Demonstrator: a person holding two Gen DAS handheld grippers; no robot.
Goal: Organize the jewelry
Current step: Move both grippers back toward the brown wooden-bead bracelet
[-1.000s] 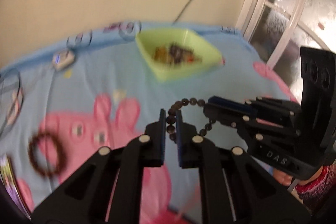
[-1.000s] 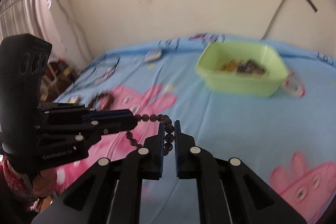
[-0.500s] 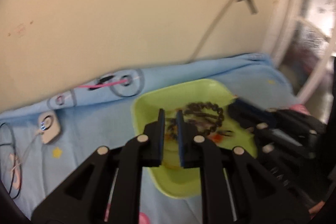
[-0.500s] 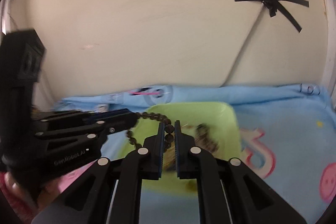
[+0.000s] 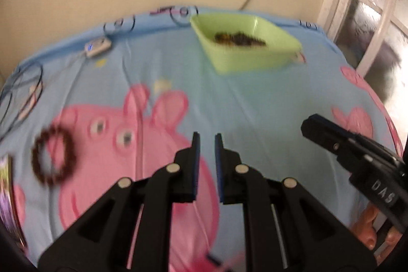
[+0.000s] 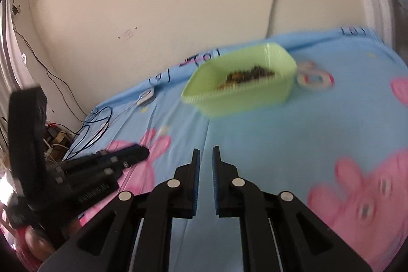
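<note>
The left gripper (image 5: 206, 138) hangs over the blue cartoon bedsheet (image 5: 255, 103) with its jaws drawn close and nothing between them. To its left, a dark beaded bracelet (image 5: 54, 155) lies loose on the sheet, well apart from the fingertips. Further back, right of centre, the green tub (image 5: 244, 60) sits on the sheet near the wall and holds a small heap of dark and amber beads (image 5: 237, 38). On the right, the right gripper (image 6: 206, 151) is likewise closed and empty. Judgement: the bracelet is the next piece to collect. The left gripper should open before descending, straddle one side of the bead ring, and close firmly, since round beads may roll or slip.
</note>
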